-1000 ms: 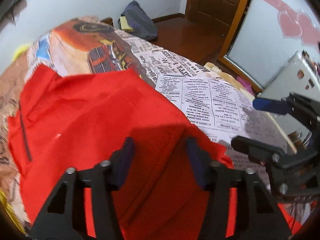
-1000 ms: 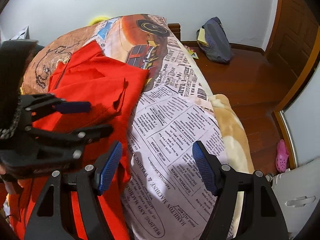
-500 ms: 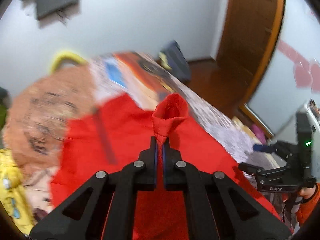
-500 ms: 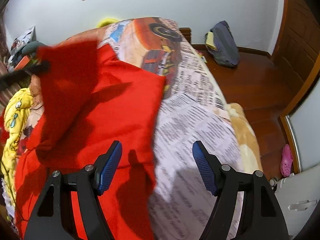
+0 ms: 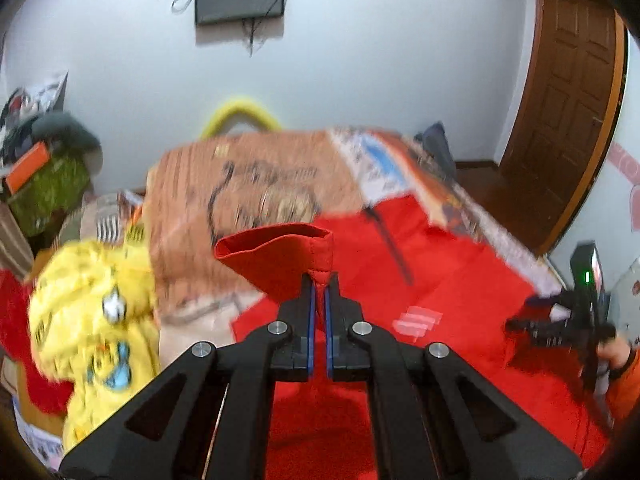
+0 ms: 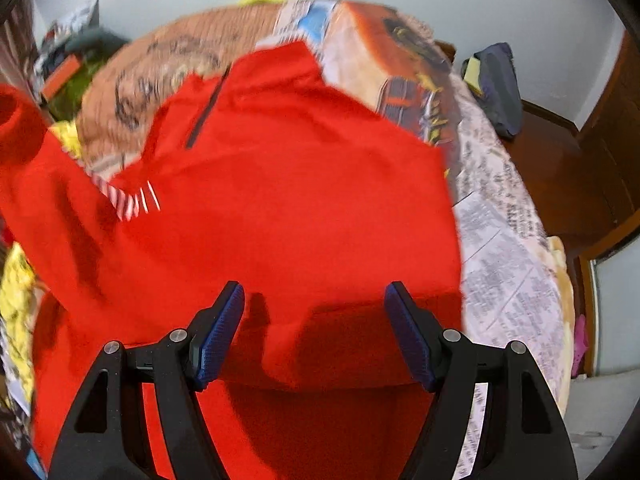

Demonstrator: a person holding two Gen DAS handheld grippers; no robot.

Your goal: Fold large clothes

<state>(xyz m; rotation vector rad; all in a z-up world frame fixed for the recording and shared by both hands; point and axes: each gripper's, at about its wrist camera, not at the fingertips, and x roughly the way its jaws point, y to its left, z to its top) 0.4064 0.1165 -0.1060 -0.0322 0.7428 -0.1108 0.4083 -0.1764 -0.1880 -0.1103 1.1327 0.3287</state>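
Observation:
A large red garment [image 6: 304, 200] with a dark zip at the neck lies spread on the bed. My left gripper [image 5: 319, 292] is shut on the red sleeve cuff [image 5: 280, 254] and holds it up above the bed. The lifted sleeve [image 6: 28, 152] rises at the left edge of the right wrist view. My right gripper [image 6: 314, 312] is open and empty, just above the garment's lower part. It also shows at the right of the left wrist view [image 5: 560, 320].
The bed has a printed cover [image 6: 500, 240] with newspaper and car patterns. A yellow garment [image 5: 92, 320] lies at the bed's left side. A dark bag [image 6: 496, 84] sits on the wooden floor by the wall. A wooden door [image 5: 568, 92] is at the right.
My left gripper closed on the sleeve cuff, lifted it and carried it toward the left. My right gripper moved left from over the printed cover to over the red garment, staying open.

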